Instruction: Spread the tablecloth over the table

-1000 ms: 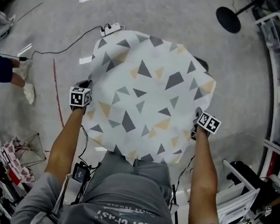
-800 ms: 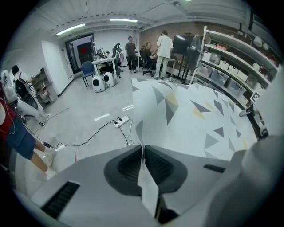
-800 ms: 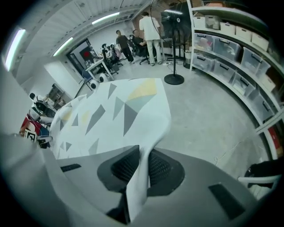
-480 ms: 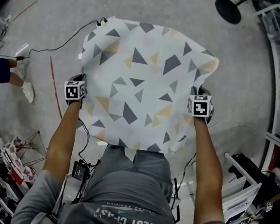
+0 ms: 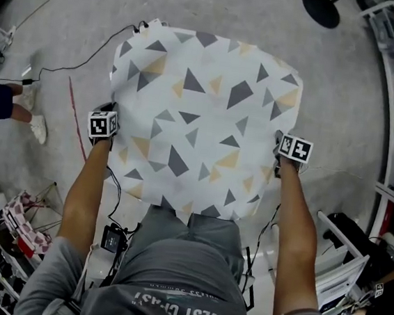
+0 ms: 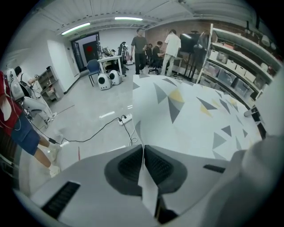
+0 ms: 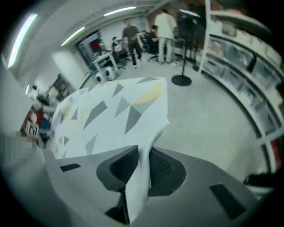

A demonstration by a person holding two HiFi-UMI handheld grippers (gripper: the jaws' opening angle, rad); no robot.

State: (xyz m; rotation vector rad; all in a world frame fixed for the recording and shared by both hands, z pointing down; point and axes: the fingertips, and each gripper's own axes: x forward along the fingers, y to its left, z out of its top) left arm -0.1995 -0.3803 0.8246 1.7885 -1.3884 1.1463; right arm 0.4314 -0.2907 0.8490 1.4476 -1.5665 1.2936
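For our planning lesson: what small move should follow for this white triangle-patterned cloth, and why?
Probably ease both held edges down a little and let go. The white tablecloth with grey and yellow triangles is spread out flat ahead. The left gripper pinches its edge, and the right gripper has its jaws opening with the edge between them.

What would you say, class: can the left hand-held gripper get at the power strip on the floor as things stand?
Probably not. The left hand-held gripper is shut on the tablecloth edge, so it is not free, though the power strip lies in plain view on the floor ahead.
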